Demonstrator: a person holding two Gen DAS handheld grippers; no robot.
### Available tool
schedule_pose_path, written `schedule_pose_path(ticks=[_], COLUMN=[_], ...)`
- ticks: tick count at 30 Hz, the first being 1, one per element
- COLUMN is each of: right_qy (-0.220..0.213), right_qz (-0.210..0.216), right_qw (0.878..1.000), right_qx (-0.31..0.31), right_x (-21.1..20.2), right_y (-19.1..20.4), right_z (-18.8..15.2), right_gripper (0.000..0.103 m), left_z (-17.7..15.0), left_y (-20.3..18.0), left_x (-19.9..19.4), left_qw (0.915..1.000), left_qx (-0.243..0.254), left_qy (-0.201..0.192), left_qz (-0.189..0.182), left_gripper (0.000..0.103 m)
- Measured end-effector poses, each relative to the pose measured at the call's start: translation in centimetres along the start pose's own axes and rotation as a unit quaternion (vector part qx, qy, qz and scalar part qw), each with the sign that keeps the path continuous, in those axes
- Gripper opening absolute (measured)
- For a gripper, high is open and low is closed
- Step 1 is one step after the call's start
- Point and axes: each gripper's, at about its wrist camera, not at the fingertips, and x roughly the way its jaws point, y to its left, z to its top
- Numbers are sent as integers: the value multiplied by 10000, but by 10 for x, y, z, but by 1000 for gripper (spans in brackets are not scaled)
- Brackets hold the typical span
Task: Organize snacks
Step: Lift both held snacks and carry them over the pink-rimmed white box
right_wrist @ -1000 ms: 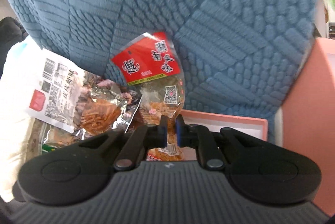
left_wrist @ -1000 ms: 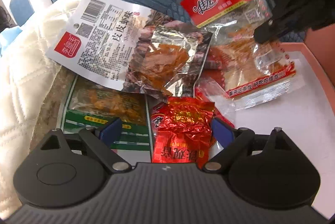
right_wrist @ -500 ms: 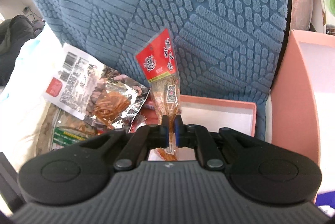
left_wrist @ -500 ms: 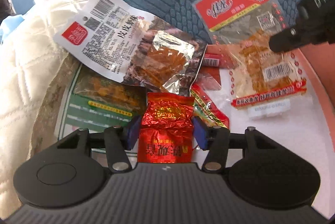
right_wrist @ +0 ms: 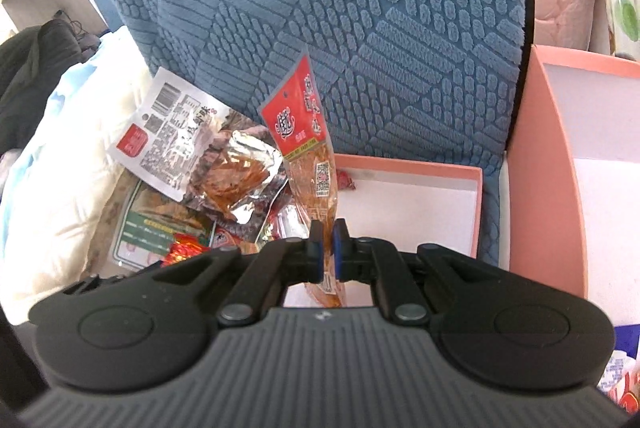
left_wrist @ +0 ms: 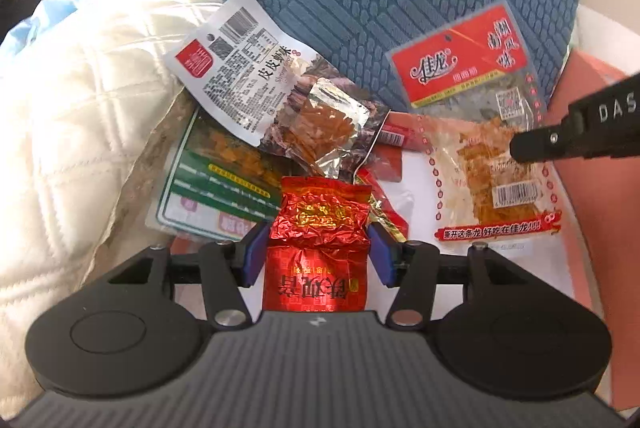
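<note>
Snacks spill over the shallow pink tray (right_wrist: 420,163)'s left end; only my right cam shows its bare white floor. Left tongs (left_wrist: 317,252) pinch the red foil packet (left_wrist: 318,228), right tongs (right_wrist: 328,248) clamp the clear red-topped packet (right_wrist: 308,147).

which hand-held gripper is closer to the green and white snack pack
Left. The left hand-held gripper, shut on the red foil packet, sits right beside the green and white pack. The right hand-held gripper, shut on the clear red-topped packet, is further off over the pink box.
</note>
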Motion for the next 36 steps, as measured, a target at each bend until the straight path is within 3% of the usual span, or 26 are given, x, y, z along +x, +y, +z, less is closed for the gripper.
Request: schedule_pose_path(ticks=[12, 24, 28, 32, 36], right_qy=[-278, -234, -246, -212, -165], right_qz=[-80, -162, -218, -263, -283], right_qw=[9995, 9996, 9995, 9994, 9994], right_qx=[-93, -24, -14, 40, 64], right_x=[-32, -62, -72, -81, -89], right_y=[8, 17, 19, 19, 23], right_z=[-16, -65, -80, -91, -105], right_gripper=[7, 7, 7, 7, 7], left_z=[-4, -11, -16, -31, -41], left_y=[23, 20, 19, 22, 34], left_x=[-45, -89, -103, -123, -133], left_qw=[9956, 9915, 9917, 9925, 9862], left_qx=[-836, -979, -938, -925, -1391], left_qy=[-312, -552, -629, -734, -622], left_qz=[-282, -658, -608, -309, -649], left_gripper=[59, 59, 59, 59, 59])
